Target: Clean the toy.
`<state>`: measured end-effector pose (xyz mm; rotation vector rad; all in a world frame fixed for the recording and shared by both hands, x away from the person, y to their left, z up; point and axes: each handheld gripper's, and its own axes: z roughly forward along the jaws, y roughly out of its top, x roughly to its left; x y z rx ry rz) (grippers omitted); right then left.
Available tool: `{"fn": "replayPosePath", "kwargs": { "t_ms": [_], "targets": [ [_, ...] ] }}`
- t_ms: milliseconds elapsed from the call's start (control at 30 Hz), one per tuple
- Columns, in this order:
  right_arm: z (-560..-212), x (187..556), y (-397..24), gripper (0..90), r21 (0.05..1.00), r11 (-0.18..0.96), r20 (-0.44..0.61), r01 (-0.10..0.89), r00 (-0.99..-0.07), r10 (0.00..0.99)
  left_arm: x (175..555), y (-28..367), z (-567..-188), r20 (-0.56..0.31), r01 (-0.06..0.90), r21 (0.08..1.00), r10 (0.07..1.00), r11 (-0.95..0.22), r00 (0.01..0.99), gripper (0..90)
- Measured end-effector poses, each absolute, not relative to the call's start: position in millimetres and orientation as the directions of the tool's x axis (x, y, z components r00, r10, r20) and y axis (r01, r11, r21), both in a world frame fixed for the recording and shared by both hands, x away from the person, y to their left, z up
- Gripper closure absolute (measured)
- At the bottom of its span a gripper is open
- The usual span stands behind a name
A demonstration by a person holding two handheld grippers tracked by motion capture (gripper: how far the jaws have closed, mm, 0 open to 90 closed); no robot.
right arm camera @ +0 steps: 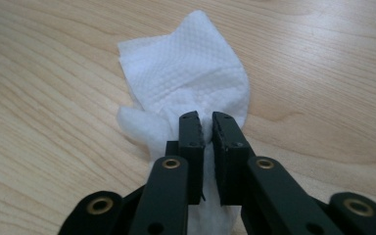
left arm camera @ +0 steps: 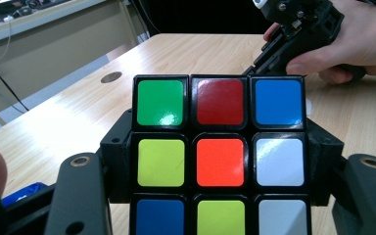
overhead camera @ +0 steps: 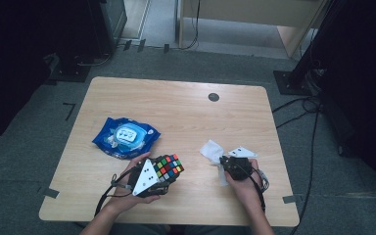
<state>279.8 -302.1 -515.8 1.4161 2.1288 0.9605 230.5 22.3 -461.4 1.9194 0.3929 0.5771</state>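
A scrambled colour cube (overhead camera: 169, 167) sits just above the wooden table (overhead camera: 176, 103) near its front left, with my left gripper (overhead camera: 162, 177) shut on it. In the left gripper view the cube (left arm camera: 219, 161) is clamped between the two black jaws, showing green, red, blue, yellow, orange and white tiles. At the front right lies a crumpled white wipe (overhead camera: 210, 149). My right gripper (overhead camera: 227, 164) is shut on it. In the right gripper view the jaws pinch the near fold of the wipe (right arm camera: 191, 68), and the rest rests on the wood.
A blue pack of wet wipes (overhead camera: 126, 137) lies left of centre, behind the cube. A dark round cable hole (overhead camera: 213, 97) sits near the table's far edge. Cables and black stands stand on the floor to the right.
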Motion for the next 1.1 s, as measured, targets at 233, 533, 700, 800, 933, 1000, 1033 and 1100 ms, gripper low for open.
{"fn": "replayPosePath", "kwargs": {
  "t_ms": [233,533,700,800,933,1000,1033,1100],
  "targets": [
    [-491.8,267.1,-286.5,87.7,0.807,0.188,0.113,0.559,-0.459,0.881,232.6,23.8,-462.0,0.207,0.018,0.918,0.517,-0.396,0.83,34.0],
    [-427.2,220.2,-238.1,87.6,0.941,0.11,0.161,0.321,-0.708,0.688,230.9,21.4,-461.2,0.192,0.02,0.924,0.51,-0.381,0.838,34.0],
    [-413.9,204.1,-215.9,87.4,0.964,0.07,0.163,0.257,-0.775,0.61,227.0,16.0,-460.3,0.183,0.015,0.928,0.493,-0.371,0.85,34.0],
    [-415.3,204.1,-207.5,87.1,0.963,0.055,0.181,0.265,-0.779,0.6,220.4,9.5,-460.1,0.234,-0.025,0.915,0.481,-0.402,0.845,34.0],
    [-426.3,213.3,-207.6,86.8,0.947,0.014,0.245,0.321,-0.75,0.615,216.4,6.6,-458.7,0.241,-0.039,0.915,0.467,-0.402,0.851,34.1],
    [-431.9,217.1,-210.4,86.9,0.942,0.007,0.255,0.335,-0.73,0.634,216.7,7.5,-458.0,0.234,-0.035,0.917,0.467,-0.397,0.853,34.1],
    [-434.0,218.5,-211.4,86.9,0.937,0.002,0.267,0.35,-0.718,0.642,217.4,8.5,-457.5,0.224,-0.028,0.92,0.467,-0.391,0.855,34.1],
    [-441.4,224.0,-216.2,86.9,0.928,-0.002,0.279,0.373,-0.689,0.67,218.7,10.3,-456.7,0.214,-0.018,0.923,0.475,-0.383,0.854,34.1]
  ]
}}
